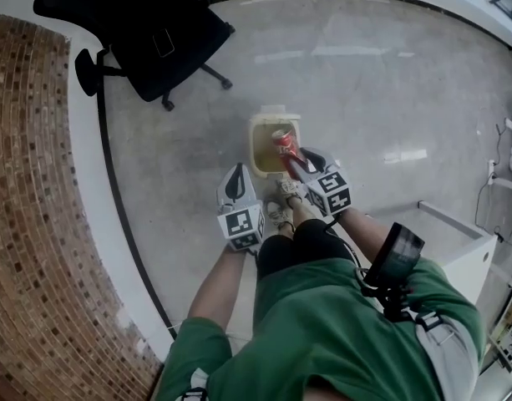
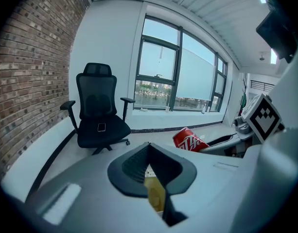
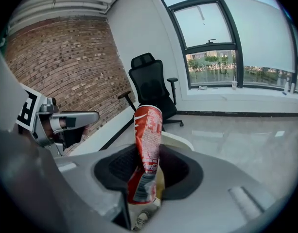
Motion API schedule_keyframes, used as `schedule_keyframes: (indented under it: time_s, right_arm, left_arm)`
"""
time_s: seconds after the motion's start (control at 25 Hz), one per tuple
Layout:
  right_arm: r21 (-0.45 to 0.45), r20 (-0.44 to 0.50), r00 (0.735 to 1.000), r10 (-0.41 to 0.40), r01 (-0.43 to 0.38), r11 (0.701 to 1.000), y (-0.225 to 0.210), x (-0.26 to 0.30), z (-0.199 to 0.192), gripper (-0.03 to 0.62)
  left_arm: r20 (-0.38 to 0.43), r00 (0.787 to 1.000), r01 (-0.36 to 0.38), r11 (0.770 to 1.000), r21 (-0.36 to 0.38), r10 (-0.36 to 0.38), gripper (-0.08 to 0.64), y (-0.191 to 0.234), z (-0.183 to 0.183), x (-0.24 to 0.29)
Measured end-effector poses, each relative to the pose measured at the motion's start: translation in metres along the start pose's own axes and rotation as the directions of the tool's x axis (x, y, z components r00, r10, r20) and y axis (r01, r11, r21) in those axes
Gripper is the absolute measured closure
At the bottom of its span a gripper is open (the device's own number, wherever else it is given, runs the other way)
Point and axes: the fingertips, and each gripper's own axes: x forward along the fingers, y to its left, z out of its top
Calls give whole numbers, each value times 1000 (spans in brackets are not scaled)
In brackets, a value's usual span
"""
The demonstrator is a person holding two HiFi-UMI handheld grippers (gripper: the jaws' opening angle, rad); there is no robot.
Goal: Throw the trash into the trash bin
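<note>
A crushed red soda can [image 1: 284, 144] stands upright between the jaws of my right gripper [image 1: 299, 164], which is shut on its lower part, straight above the cream trash bin [image 1: 261, 149] on the floor. In the right gripper view the can [image 3: 148, 135] rises out of the right gripper [image 3: 146, 165], with the bin's rim [image 3: 177, 140] behind it. My left gripper [image 1: 236, 184] hangs just left of the bin, open and empty. Through the narrow gap of the left gripper [image 2: 152, 168] a strip of the bin [image 2: 156, 193] shows, and the can [image 2: 190, 140] lies to its right.
A black office chair [image 1: 155, 32] stands on the floor beyond the bin, near the brick wall [image 1: 30, 182]. A white cabinet [image 1: 456, 245] is at the right, with cables along the right wall. The person's shoes [image 1: 281, 214] are right before the bin.
</note>
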Motion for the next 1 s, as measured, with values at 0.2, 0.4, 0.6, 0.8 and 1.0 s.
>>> schedule_keyframes:
  time_s: [0.2, 0.4, 0.6, 0.8, 1.0]
  right_arm:
    - [-11, -77, 997, 9, -10, 1000, -7, 27, -34, 453]
    - [-6, -134, 991, 14, -15, 1000, -17, 51, -64, 453]
    - [-6, -176, 984, 34, -36, 999, -23, 81, -90, 453]
    - [-5, -214, 976, 47, -49, 999, -31, 111, -114, 453]
    - [-6, -243, 969, 53, -56, 998, -45, 140, -137, 453]
  left_arm:
    - [-72, 997, -5, 1000, -14, 4, 554, 4, -38, 16]
    - [-127, 992, -4, 1000, -21, 2, 555, 8, -73, 29]
    - [-166, 986, 11, 1000, -19, -14, 555, 7, -104, 50]
    - [-201, 979, 15, 1000, -20, -18, 554, 8, -132, 73]
    - [-217, 976, 15, 1000, -27, -21, 554, 10, -159, 98]
